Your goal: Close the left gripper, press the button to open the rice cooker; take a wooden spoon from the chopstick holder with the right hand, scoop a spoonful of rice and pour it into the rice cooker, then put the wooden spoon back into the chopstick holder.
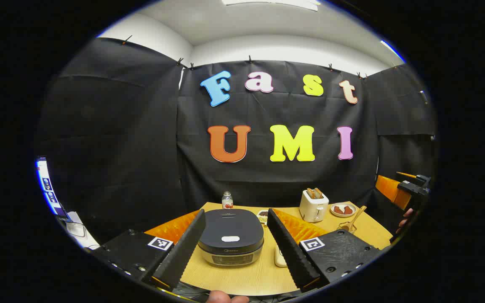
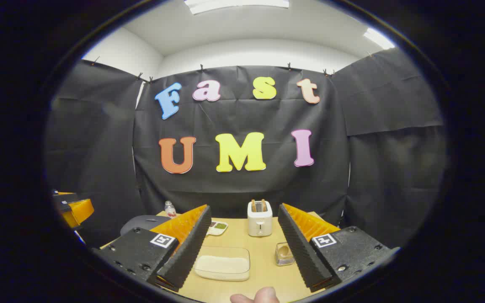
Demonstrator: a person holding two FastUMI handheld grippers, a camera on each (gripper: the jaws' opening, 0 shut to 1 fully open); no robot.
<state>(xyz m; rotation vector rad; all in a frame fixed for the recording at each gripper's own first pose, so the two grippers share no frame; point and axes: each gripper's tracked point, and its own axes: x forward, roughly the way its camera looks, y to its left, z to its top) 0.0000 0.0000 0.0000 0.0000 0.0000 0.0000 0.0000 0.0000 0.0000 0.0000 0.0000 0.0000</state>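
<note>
Wood-grain desk (image 1: 246, 277) with the rice cooker (image 1: 230, 242) sitting lid-down right between the left tool's (image 1: 235, 248) spread jaws. So that one's wide open, and the right tool (image 2: 242, 252) is released too, hanging over a clear tray of rice (image 2: 222, 264). Risk as I see it: poke the white button (image 1: 230, 238) with the jaws still apart and they just straddle it. The wooden spoon (image 1: 354, 219) stands in its holder further right, beside the toaster (image 1: 313, 205), easy to knock.

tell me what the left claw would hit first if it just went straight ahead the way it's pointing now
Probably the closed rice cooker: it sits centred between the open left claw fingers, nothing nearer in line. Depth is hard to judge, so it might pass above the lid.
</note>
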